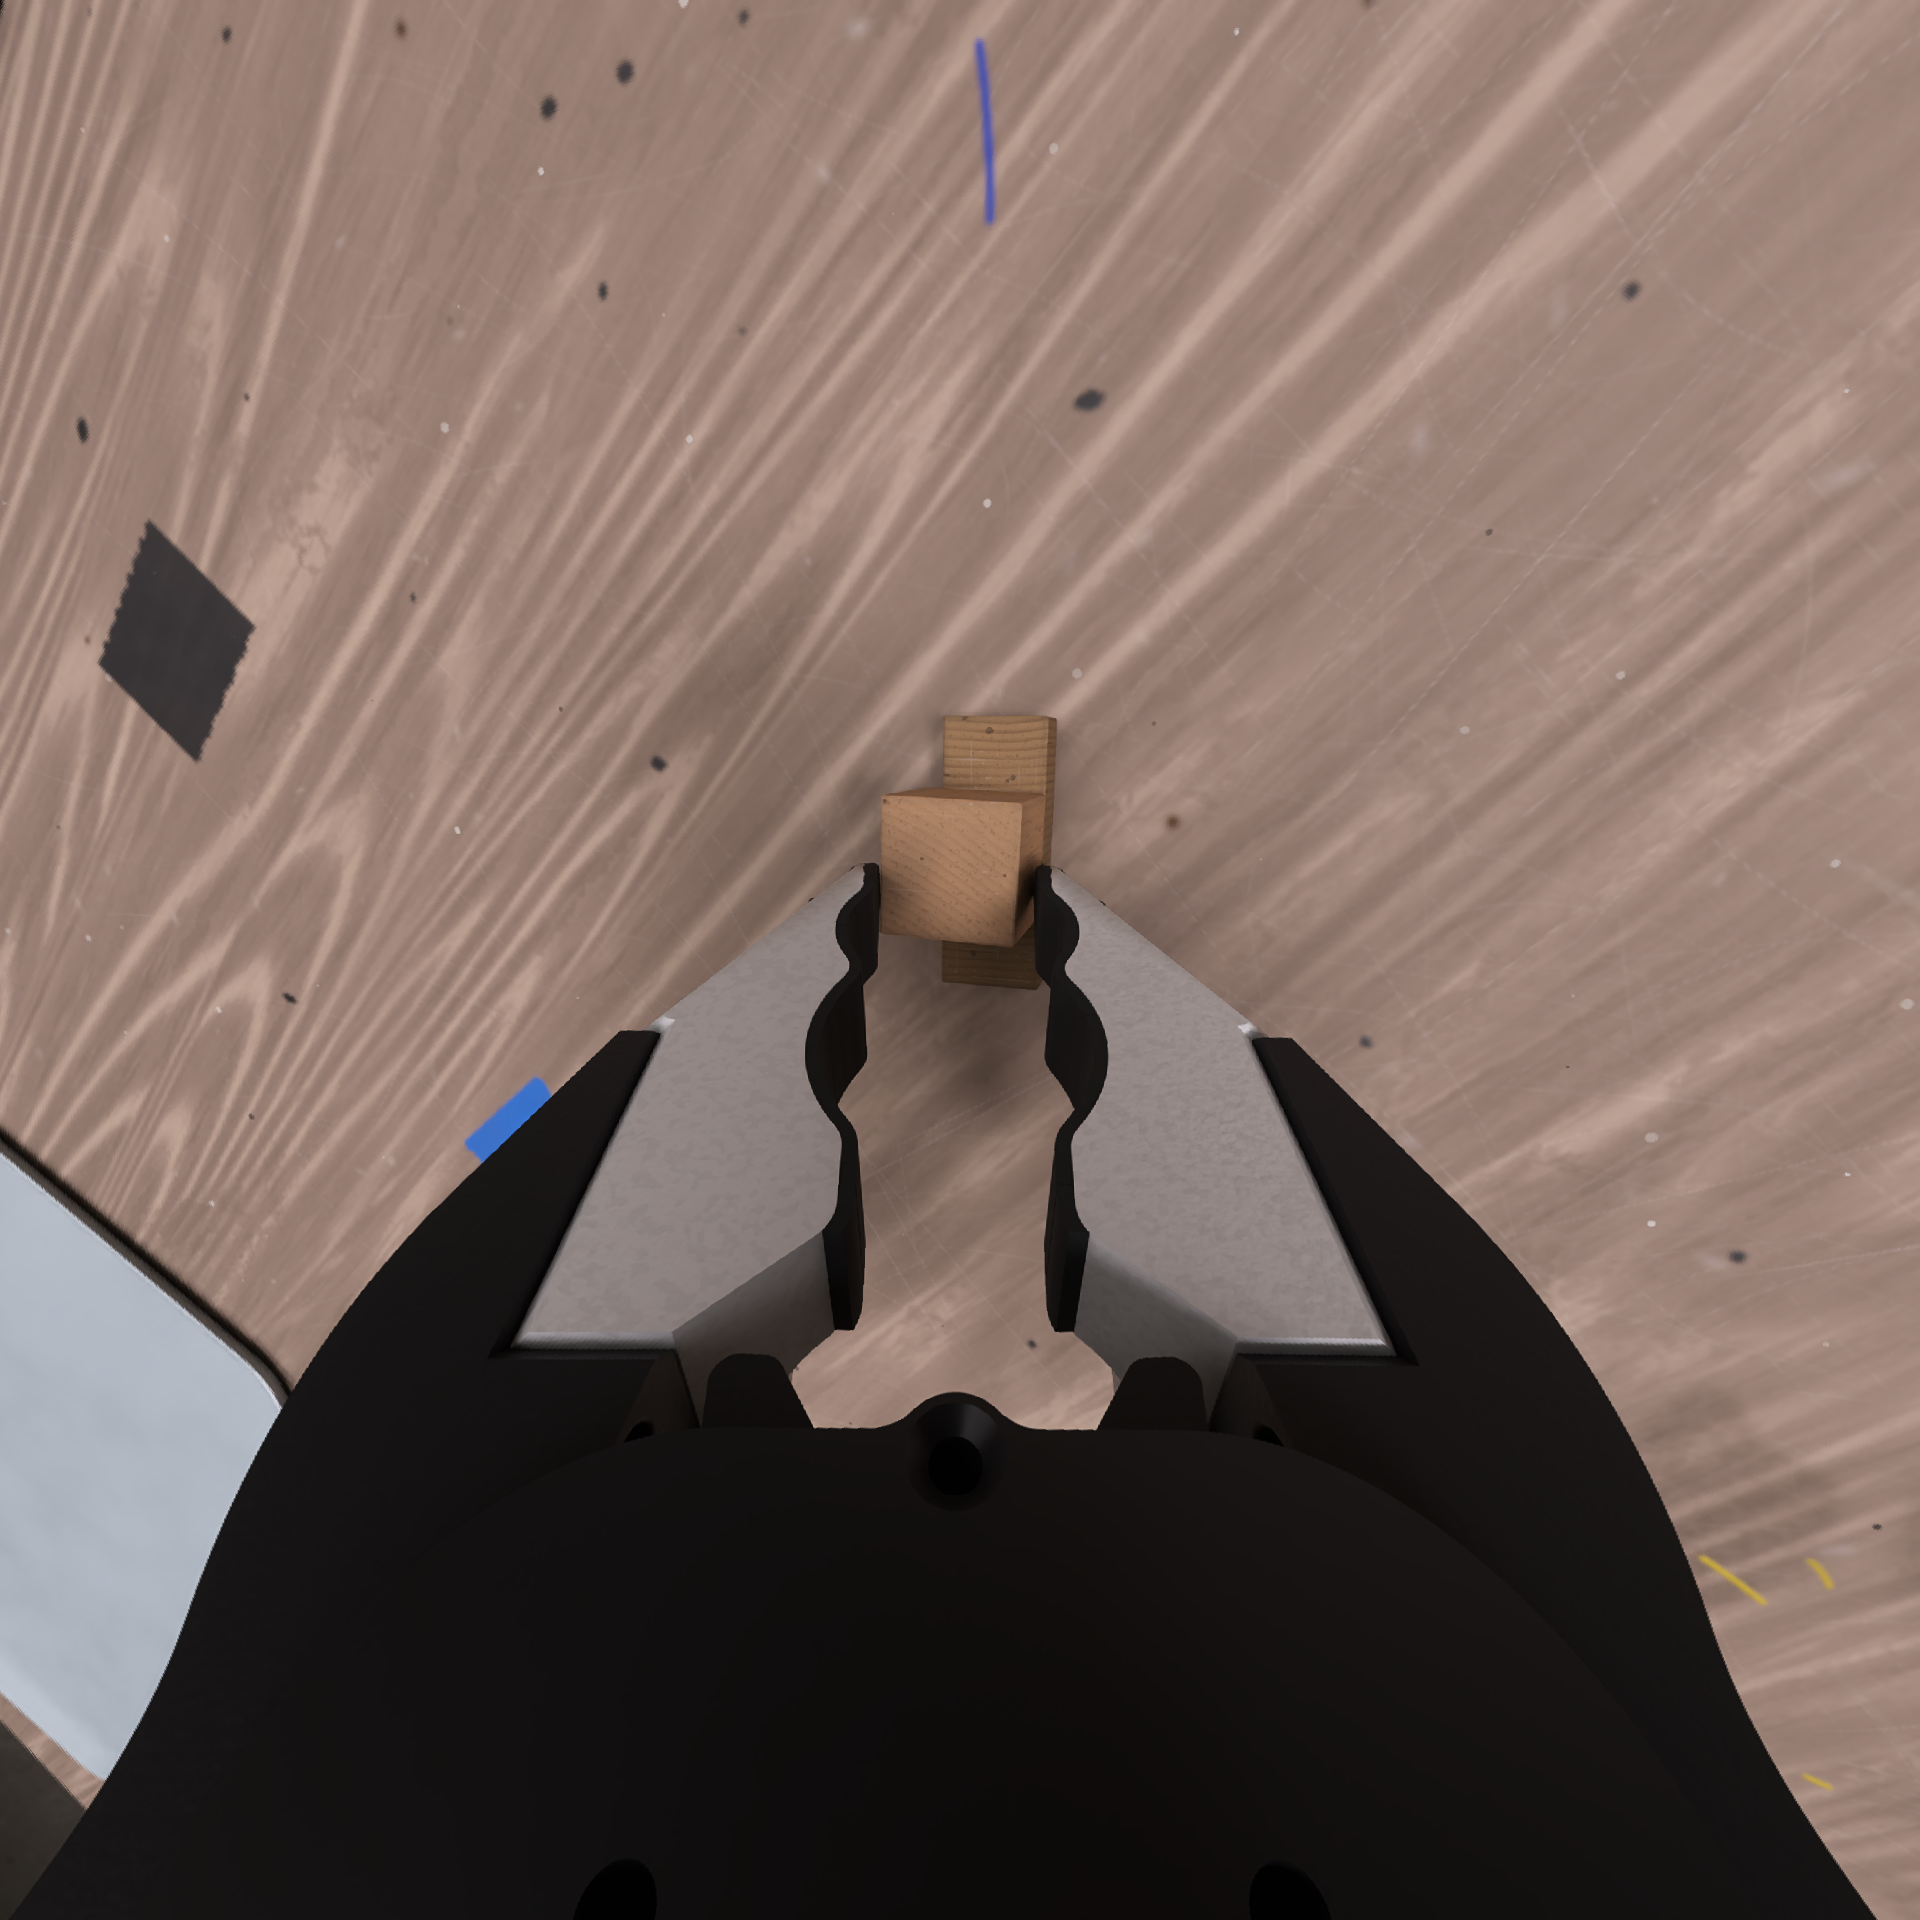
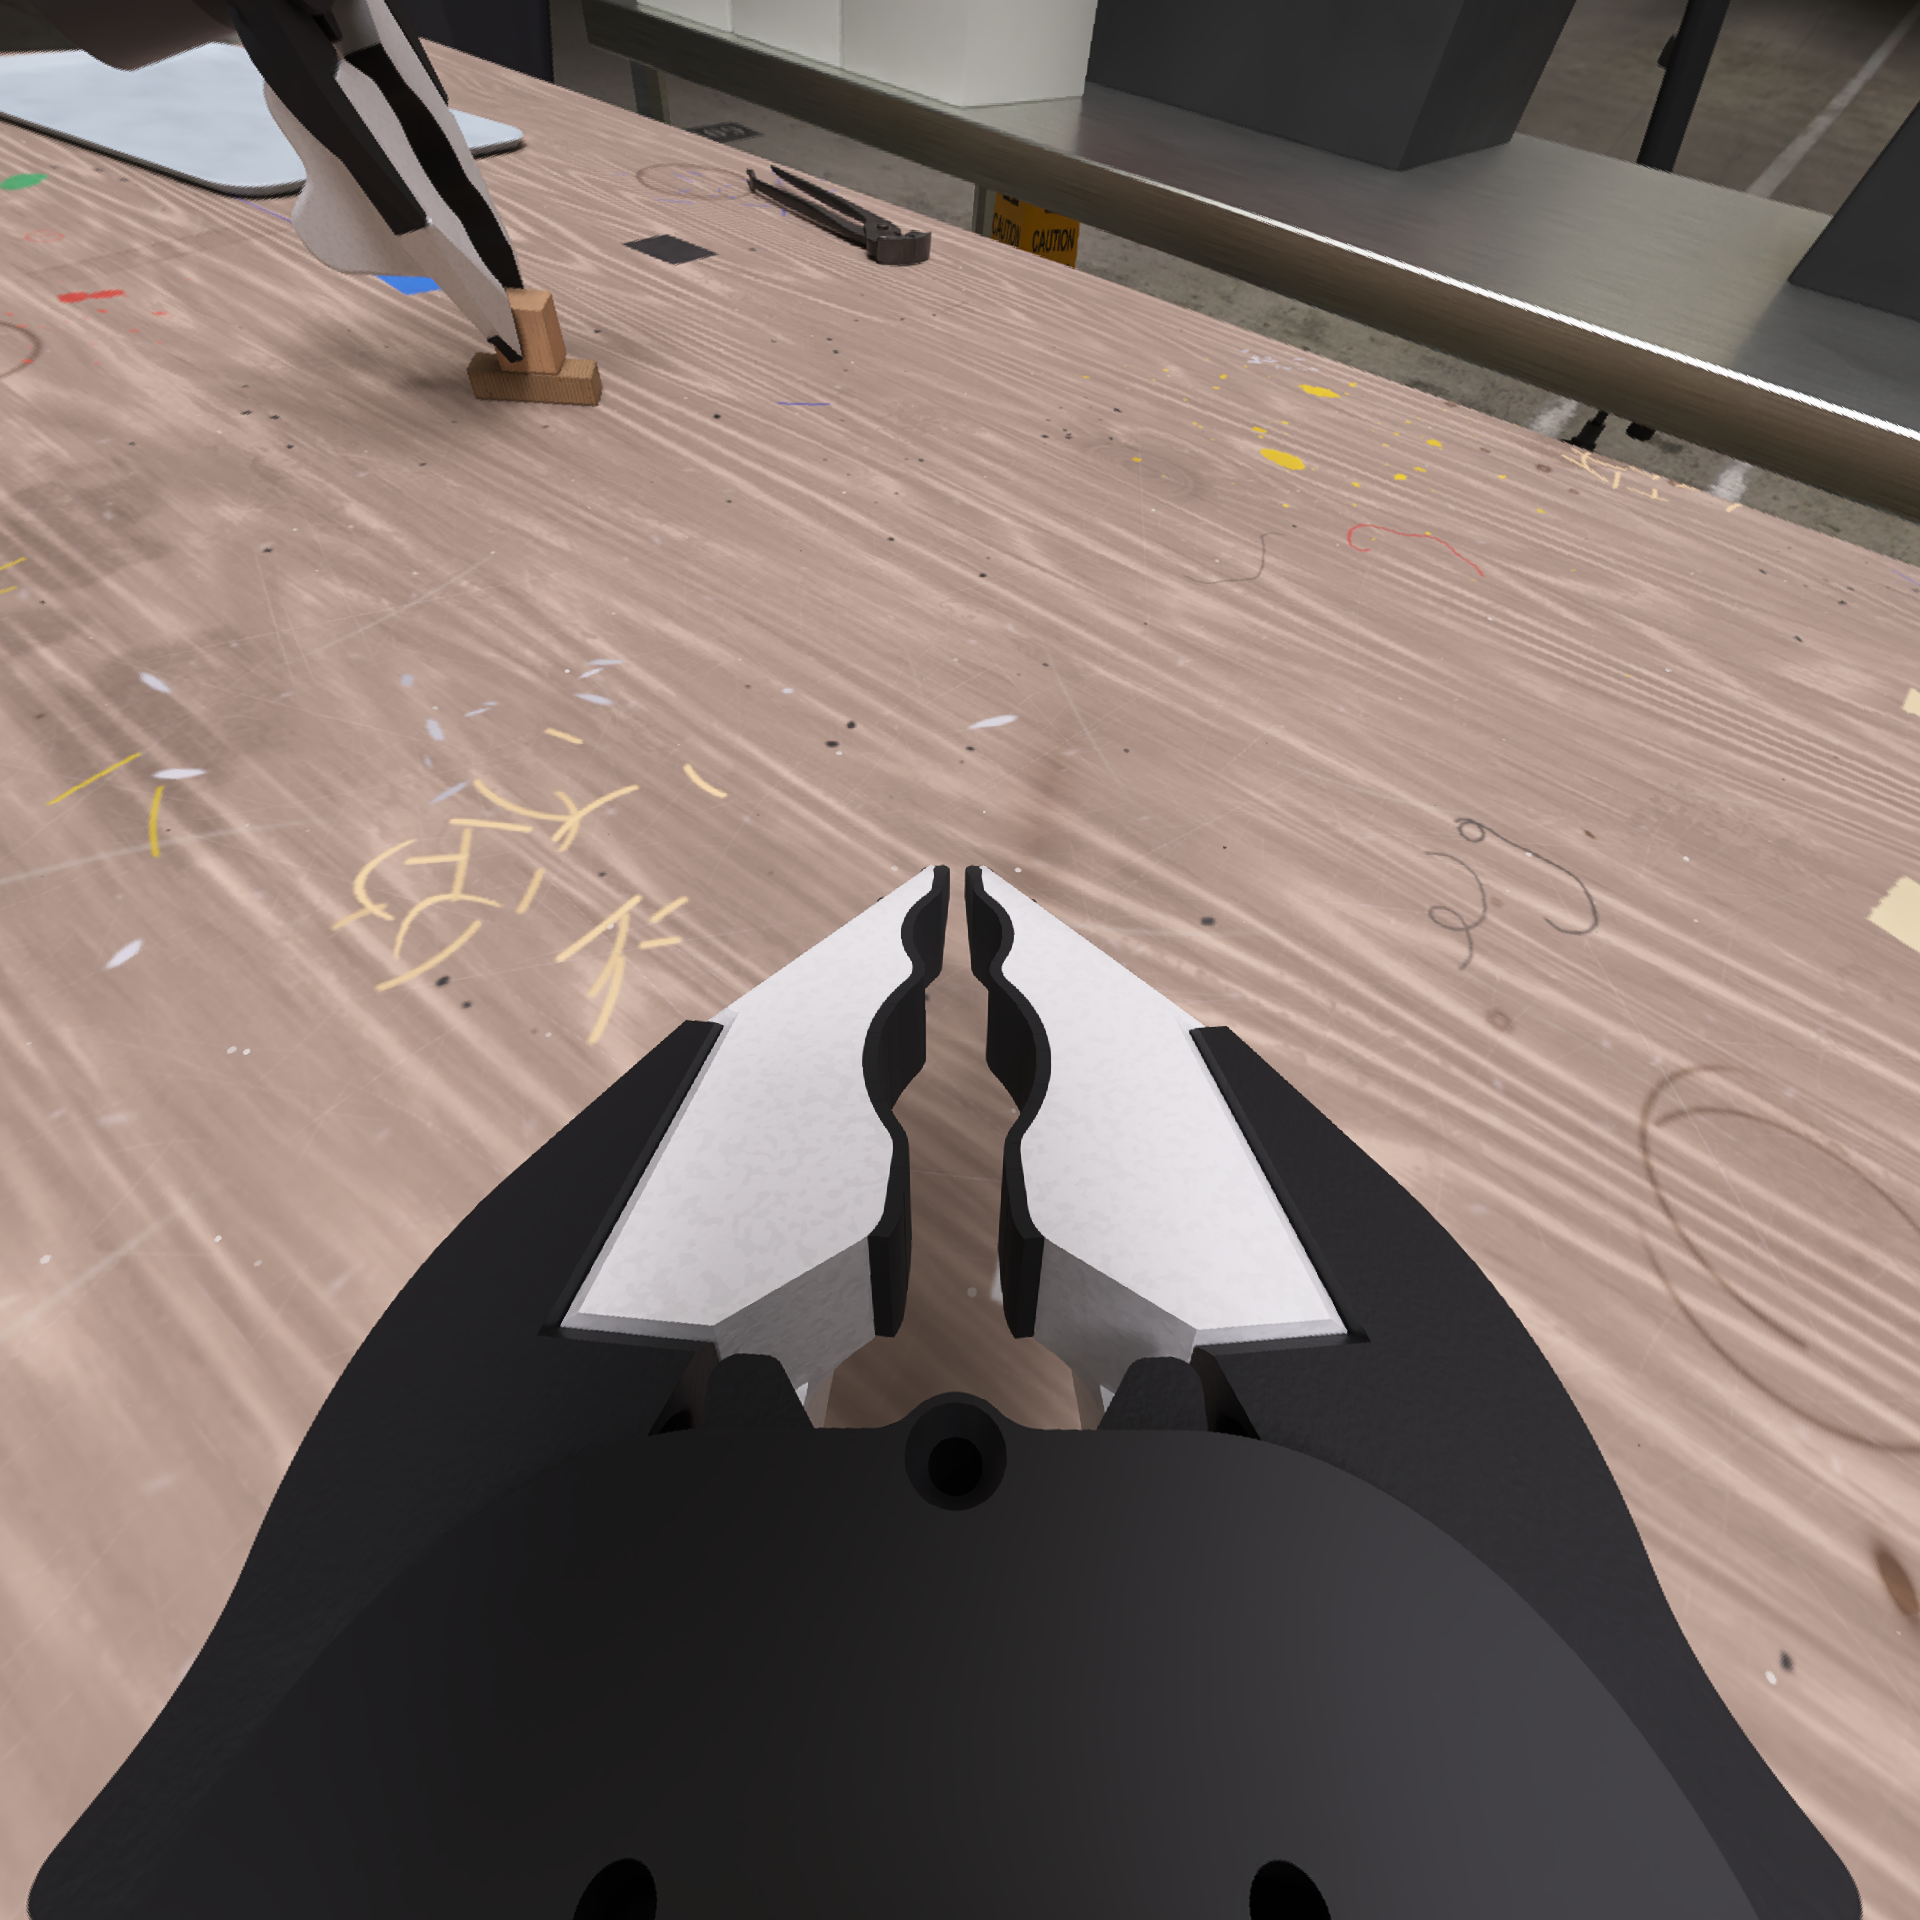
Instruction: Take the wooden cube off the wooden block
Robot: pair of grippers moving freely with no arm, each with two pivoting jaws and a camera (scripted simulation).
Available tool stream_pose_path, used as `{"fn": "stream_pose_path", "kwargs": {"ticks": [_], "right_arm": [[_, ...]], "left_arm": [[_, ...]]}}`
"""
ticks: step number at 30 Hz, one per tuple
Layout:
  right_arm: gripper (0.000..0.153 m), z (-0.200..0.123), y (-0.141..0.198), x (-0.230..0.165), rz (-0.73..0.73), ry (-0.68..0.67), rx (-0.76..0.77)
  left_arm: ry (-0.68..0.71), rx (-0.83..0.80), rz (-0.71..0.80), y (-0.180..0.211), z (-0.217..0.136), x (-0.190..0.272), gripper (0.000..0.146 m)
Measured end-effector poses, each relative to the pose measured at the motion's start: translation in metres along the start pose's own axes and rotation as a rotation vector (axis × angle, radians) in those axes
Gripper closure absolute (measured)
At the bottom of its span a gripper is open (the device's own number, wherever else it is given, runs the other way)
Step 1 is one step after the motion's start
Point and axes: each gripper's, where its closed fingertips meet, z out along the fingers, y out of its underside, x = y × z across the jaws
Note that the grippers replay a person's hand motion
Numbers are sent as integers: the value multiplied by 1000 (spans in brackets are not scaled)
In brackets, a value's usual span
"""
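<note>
A light wooden cube (image 1: 951,873) sits on a flat wooden block (image 1: 997,748) that lies on the brown tabletop. My left gripper (image 1: 956,883) comes down on it from above, and its two fingertips press the cube's left and right sides. In the right wrist view the cube (image 2: 535,327), the block (image 2: 535,384) and the left gripper (image 2: 504,348) show at the far left; the cube appears to rest on the block. My right gripper (image 2: 956,878) is shut and empty, well away, over the tabletop.
A grey mat (image 2: 156,135) lies at the far left corner and also shows in the left wrist view (image 1: 104,1403). Dark pincers (image 2: 842,218) and a black square patch (image 2: 670,247) lie behind the block. A metal bench (image 2: 1455,208) runs beyond the table's far edge.
</note>
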Motion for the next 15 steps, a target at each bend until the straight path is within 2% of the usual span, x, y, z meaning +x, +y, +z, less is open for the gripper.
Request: {"fn": "stream_pose_path", "kwargs": {"ticks": [15], "right_arm": [[150,0,0,-1,3,-6,2]], "left_arm": [[-40,78,3,-11,-16,-4,117]]}}
